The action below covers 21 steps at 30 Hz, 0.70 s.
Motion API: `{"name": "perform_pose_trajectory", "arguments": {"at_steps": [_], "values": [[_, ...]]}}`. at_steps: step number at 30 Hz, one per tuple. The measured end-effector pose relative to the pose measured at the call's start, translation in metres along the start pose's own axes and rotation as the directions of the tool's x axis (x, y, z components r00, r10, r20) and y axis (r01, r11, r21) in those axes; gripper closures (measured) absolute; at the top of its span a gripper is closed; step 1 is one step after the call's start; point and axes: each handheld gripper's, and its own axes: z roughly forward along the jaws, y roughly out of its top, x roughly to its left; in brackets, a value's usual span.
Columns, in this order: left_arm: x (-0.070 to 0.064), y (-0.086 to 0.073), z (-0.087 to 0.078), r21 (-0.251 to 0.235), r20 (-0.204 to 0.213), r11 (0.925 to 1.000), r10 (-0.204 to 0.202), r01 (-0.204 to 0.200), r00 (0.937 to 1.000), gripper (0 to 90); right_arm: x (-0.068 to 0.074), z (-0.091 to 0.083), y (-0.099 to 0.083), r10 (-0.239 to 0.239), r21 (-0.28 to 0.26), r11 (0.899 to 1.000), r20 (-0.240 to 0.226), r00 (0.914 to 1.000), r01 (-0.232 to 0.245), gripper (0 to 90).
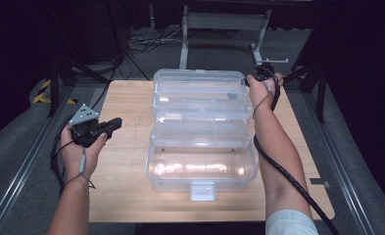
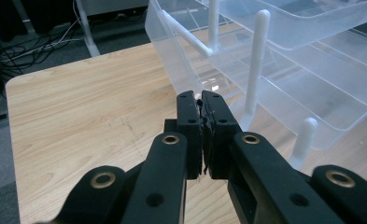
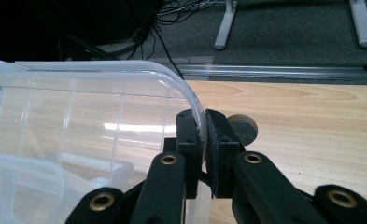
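right tool (image 3: 203, 135) grasping clear box (image 1: 200, 147) lid rim (image 3: 197, 112), left tool (image 2: 201, 107) clenched, empty

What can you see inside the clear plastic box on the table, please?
The clear plastic box stands open with its tiers spread, and the trays look empty; glare hides part of the bottom tray. The right gripper clamps the lid's rim.

The high view looks forward and down over the table (image 1: 126, 196). Each gripper view sits close behind its own jaws, near the table's side edges; all share the clear box (image 1: 202, 132).
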Motion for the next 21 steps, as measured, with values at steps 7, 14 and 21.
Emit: {"name": "perform_pose_trajectory", "arguments": {"at_steps": [7, 14, 21], "values": [[0.0, 0.0, 0.001, 0.007, 0.002, 1.0, 0.002, -0.002, 1.0, 86.7, -0.005, 0.007, -0.004, 0.026, 0.007, 1.0, -0.014, 0.9996, -0.026, 84.7], [0.001, 0.0, 0.003, 0.008, 0.007, 1.0, -0.001, 0.001, 1.0, 85.8, -0.006, 0.012, -0.006, 0.034, 0.015, 0.999, -0.015, 0.9993, -0.034, 84.5], [0.001, 0.0, 0.003, 0.007, 0.009, 0.9999, -0.008, 0.008, 0.9999, 85.1, -0.008, 0.015, -0.008, 0.047, 0.018, 0.999, -0.018, 0.9987, -0.046, 84.3]]}}
